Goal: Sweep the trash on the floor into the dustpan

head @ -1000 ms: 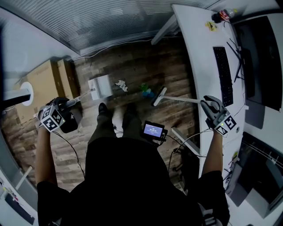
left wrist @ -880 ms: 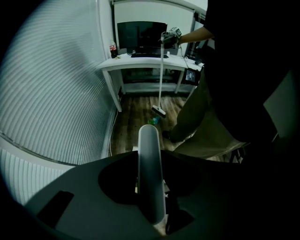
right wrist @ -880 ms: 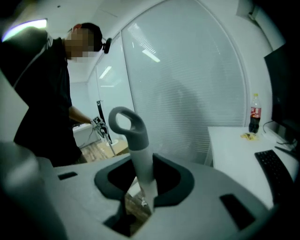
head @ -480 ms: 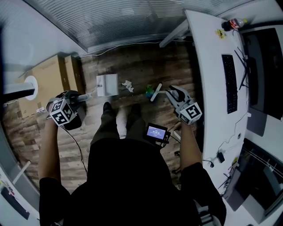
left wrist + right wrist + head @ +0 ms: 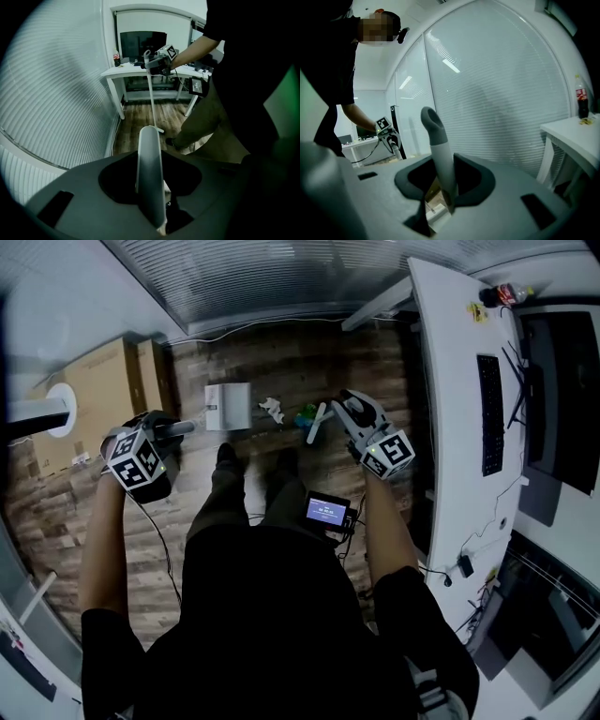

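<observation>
Bracketing the trash (image 5: 272,410) for a short sweep, the dustpan (image 5: 228,407) is clamped in the left gripper (image 5: 161,432) and the broom (image 5: 317,423) in the right gripper (image 5: 345,411).

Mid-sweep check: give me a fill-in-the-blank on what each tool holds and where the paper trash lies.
1. The left tool is shut on the ____ handle.
2. The right tool is shut on the ____ handle.
3. The crumpled paper lies on the ____, outside the dustpan.
Missing words: dustpan, broom, floor.
</observation>
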Demonstrator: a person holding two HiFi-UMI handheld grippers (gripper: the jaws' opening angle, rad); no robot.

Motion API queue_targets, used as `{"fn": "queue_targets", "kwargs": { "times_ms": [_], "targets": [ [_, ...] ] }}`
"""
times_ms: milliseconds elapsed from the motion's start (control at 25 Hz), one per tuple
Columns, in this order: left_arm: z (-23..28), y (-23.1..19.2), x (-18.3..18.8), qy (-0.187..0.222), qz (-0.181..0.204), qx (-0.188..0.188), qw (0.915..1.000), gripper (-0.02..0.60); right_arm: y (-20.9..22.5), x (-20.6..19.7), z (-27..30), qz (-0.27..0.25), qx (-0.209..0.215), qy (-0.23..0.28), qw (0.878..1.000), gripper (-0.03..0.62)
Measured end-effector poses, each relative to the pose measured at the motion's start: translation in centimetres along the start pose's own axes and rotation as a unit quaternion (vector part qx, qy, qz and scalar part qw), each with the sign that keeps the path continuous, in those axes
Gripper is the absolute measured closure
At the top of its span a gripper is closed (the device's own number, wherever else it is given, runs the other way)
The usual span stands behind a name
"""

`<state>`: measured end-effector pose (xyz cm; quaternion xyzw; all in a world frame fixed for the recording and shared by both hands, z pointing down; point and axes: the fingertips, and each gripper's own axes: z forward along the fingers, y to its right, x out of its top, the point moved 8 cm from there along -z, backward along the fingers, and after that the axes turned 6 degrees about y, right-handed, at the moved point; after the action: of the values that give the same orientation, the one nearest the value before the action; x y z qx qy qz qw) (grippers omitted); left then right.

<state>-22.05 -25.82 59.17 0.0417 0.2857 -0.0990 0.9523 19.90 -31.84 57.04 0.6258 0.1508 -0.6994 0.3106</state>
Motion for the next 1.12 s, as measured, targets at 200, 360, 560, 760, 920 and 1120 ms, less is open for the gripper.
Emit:
{"fn": "queue_targets", "kwargs": {
  "times_ms": [200, 360, 560, 760, 920, 1120],
  "targets": [
    [0.0, 0.0, -0.2, 0.013, -0.004, 0.003, 0.9999, 0.462, -3.2, 0.8, 4.2, 0.008, 0.041, 0.031, 0.999, 0.493],
    [0.0, 0.0, -0.3, 0.016, 0.001, -0.001, 0.9999, 0.462, -6.0, 1.1, 8.0, 0.013, 0.071, 0.049, 0.996, 0.492],
    [-0.3, -0.2, -0.4, 0.021, -0.001, -0.003, 0.9998, 0.462, -9.5, 1.5, 12.5, 0.019, 0.098, 0.074, 0.992, 0.491],
    [-0.3, -0.3, -0.6, 0.026, -0.007, -0.004, 0.9996, 0.462, -12.3, 2.0, 16.5, 0.030, 0.115, 0.101, 0.988, 0.491],
    [-0.3, -0.3, -0.7, 0.035, -0.007, -0.005, 0.9993, 0.462, -14.2, 3.0, 18.9, 0.043, 0.132, 0.128, 0.982, 0.491],
    [-0.1, -0.4, -0.5, 0.042, -0.005, -0.007, 0.9991, 0.462, -15.1, 4.2, 19.3, 0.048, 0.155, 0.143, 0.976, 0.491]
  ]
}}
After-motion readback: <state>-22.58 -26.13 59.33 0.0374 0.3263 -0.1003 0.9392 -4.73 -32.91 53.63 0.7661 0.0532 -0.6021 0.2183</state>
